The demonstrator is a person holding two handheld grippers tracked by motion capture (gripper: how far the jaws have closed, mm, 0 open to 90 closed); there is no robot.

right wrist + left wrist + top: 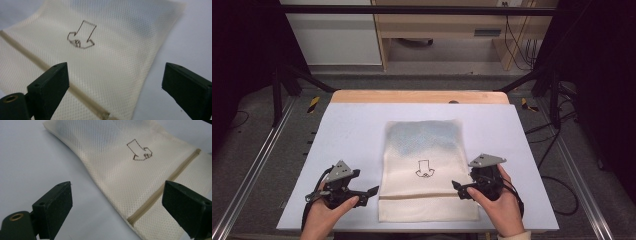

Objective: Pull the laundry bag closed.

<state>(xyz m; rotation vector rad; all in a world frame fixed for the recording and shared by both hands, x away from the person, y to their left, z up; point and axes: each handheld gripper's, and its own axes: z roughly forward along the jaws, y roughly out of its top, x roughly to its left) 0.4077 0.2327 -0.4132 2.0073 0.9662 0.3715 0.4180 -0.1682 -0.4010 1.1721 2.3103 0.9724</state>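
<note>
Cream mesh bag (424,165) lies flat between left claw (373,190) and right claw (455,185).

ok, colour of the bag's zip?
Beige zip on a cream mesh bag; clearest in the left gripper view.

The bench (357,125) lay bare on both sides of the mesh bag (424,145), leaving wide strips of free surface to its left and right and a band beyond its far edge. The left tongs (373,190) stood just beside the bag's left edge, jaws wide apart, with nothing between them and the fabric. The right tongs (455,185) stood at the bag's right edge, jaws also wide apart. The bag lay flat and low, its zip (162,190) no real obstacle. Black frame bars (277,95) flanked the bench, well apart from both hands.
</note>
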